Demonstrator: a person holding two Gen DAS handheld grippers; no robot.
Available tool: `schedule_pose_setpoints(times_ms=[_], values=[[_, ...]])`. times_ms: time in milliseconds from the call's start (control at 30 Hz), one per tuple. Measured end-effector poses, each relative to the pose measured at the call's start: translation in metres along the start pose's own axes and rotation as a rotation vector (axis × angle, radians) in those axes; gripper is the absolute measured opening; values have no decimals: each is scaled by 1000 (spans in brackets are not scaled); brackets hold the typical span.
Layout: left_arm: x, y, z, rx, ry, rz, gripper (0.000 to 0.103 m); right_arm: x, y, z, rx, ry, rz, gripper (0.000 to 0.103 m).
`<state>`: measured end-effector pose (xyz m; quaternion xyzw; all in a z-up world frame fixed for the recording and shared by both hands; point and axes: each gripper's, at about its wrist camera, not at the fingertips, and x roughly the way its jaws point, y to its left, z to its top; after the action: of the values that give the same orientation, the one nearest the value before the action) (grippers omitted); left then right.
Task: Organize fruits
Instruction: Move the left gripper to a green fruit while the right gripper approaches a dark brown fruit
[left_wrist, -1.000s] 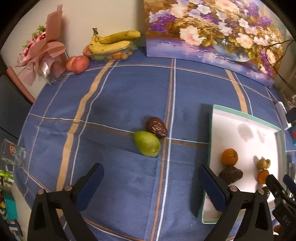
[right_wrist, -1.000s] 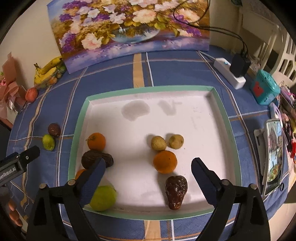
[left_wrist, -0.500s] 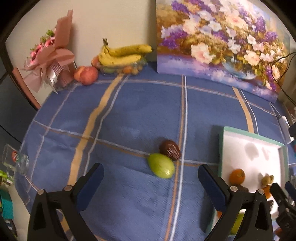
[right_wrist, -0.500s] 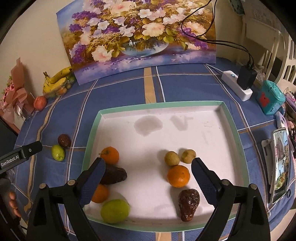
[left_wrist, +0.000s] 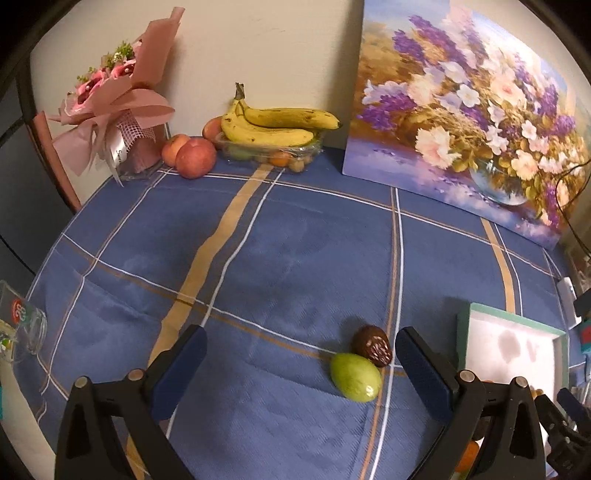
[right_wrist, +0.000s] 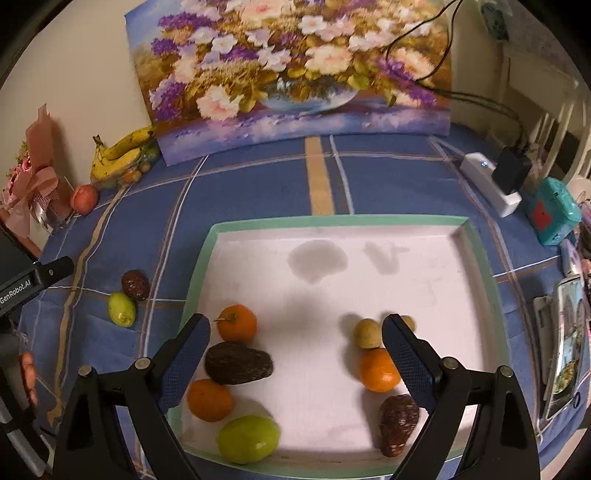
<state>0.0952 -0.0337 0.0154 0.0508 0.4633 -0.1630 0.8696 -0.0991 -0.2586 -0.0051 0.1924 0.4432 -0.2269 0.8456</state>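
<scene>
Leftward goes the left hand-held gripper (left_wrist: 301, 363), jaws wide and empty; the lime (left_wrist: 355, 376) and touching dark fruit (left_wrist: 372, 345) now lie by its right finger on the desk (left_wrist: 295, 240), outside the tray (right_wrist: 201, 258). Closing from here could knock the lime rolling or nip both. The right hand-held gripper (right_wrist: 295, 350) hangs released over the tray.

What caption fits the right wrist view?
Open right gripper hovers over the white tray of sorted fruits.

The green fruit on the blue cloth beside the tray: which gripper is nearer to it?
Left. The left gripper hovers open right by the green fruit; the right gripper is over the tray.
</scene>
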Motion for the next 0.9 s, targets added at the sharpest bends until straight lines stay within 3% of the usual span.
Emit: schedule_pose_setpoints(times_ms=[333, 467, 567, 633, 767, 900], values=[[-8, 18, 27, 31, -36, -104, 103, -3, 33, 26, -25, -39, 105, 94], [-11, 13, 33, 121, -39, -47, 103, -3, 51, 34, -47, -55, 113, 94], [-4, 11, 33, 168, 12, 20, 103, 4, 62, 39, -53, -14, 113, 94], [3, 17, 31, 131, 65, 1, 103, 9, 69, 44, -59, 8, 101, 94], [25, 40, 26, -76, 185, -104, 103, 16, 82, 51, -84, 34, 97, 94], [35, 48, 21, -149, 221, -109, 102, 21, 93, 58, -119, 45, 101, 78]])
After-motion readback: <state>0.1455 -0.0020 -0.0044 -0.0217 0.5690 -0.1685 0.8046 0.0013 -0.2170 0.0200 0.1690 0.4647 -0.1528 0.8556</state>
